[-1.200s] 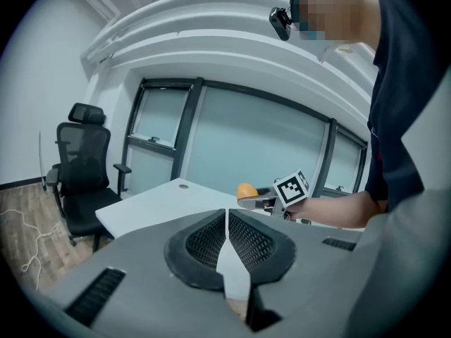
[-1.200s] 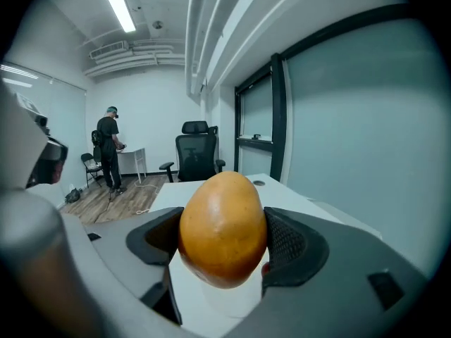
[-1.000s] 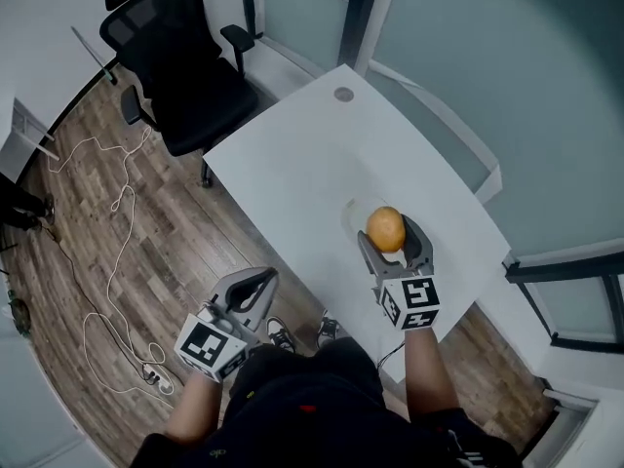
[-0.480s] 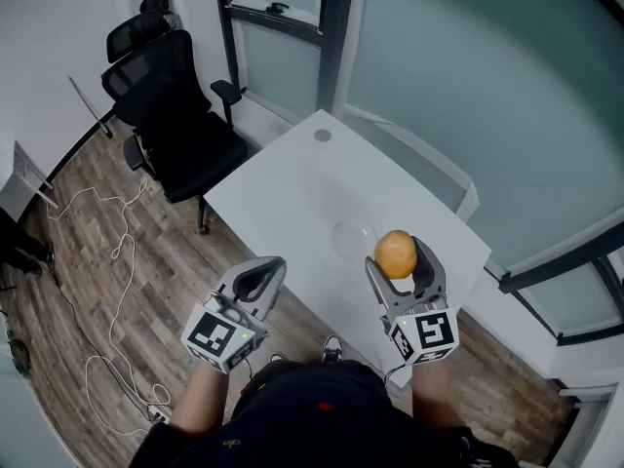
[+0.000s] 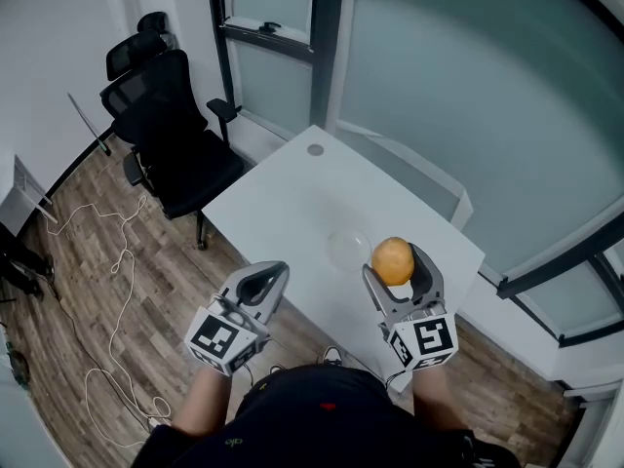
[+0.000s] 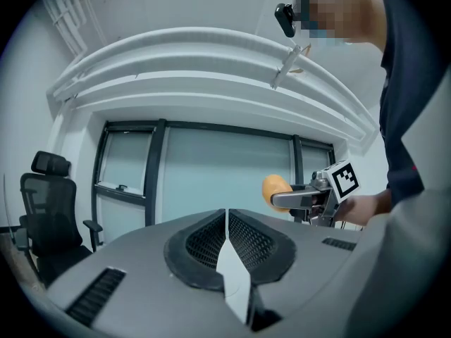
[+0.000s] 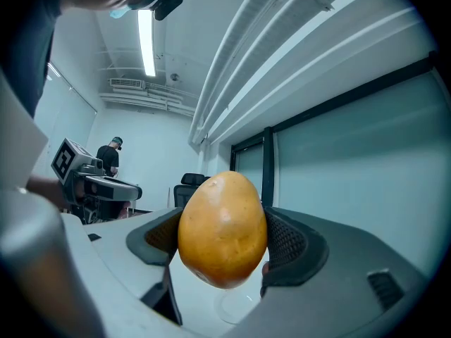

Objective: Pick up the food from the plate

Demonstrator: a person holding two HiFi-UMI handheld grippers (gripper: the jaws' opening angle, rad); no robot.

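My right gripper (image 5: 396, 269) is shut on a round orange-yellow piece of food (image 5: 393, 258), held up in the air over the white table (image 5: 292, 193). In the right gripper view the food (image 7: 223, 229) fills the gap between the black mesh pads (image 7: 292, 239). A clear glass plate (image 5: 348, 249) lies on the table just left of the held food, with nothing visible on it. My left gripper (image 5: 266, 282) is shut and holds nothing, hovering near the table's front edge. In the left gripper view its jaws (image 6: 227, 220) meet, and the food (image 6: 273, 188) shows beyond.
A black office chair (image 5: 168, 115) stands left of the table on the wood floor, where white cables (image 5: 93, 252) trail. Glass walls with dark frames (image 5: 327, 37) run behind the table. A grey grommet (image 5: 315, 149) sits at the table's far corner. A person (image 7: 111, 157) stands far off.
My right gripper has carried the food up off the plate and back toward me, so the plate now shows apart from it. The left gripper rose a little, still shut.
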